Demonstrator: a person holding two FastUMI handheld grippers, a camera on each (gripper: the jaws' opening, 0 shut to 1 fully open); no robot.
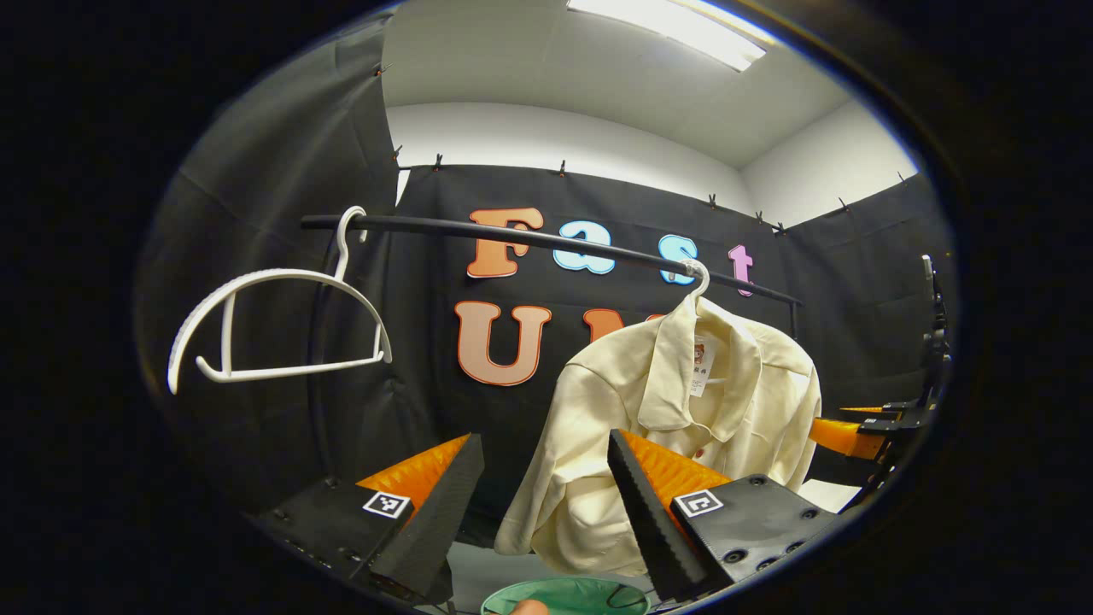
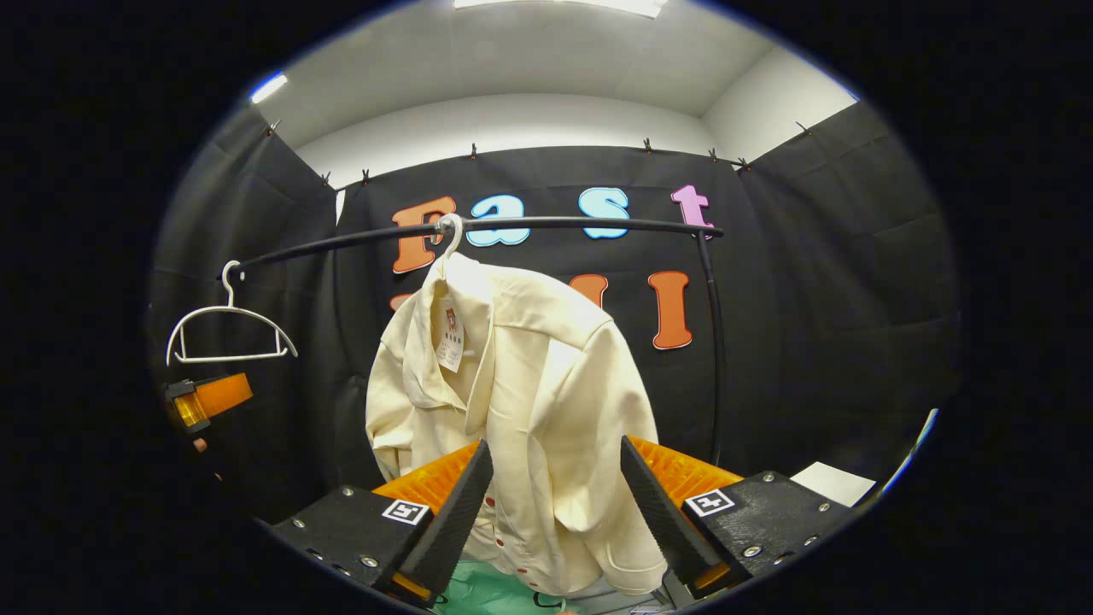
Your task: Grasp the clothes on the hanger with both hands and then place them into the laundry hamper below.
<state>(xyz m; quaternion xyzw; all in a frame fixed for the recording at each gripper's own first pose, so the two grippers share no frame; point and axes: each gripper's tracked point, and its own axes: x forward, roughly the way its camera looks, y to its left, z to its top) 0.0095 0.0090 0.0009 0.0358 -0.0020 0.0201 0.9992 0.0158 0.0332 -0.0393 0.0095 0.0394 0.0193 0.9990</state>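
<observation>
A cream shirt hangs on a white hanger from a black rail. In the left gripper view my left gripper is open, short of the shirt's left sleeve, and the shirt's lower part shows between its fingers. My right gripper is open in the right gripper view, its fingers on either side of the shirt's lower front without pressing it. The other gripper shows at the right edge of the left gripper view and at the left edge of the right gripper view. A green hamper lies below.
An empty white hanger hangs at the rail's left end. The rail's right upright stands beside the shirt. A white sheet lies low at the right. Black cloth walls close in all round.
</observation>
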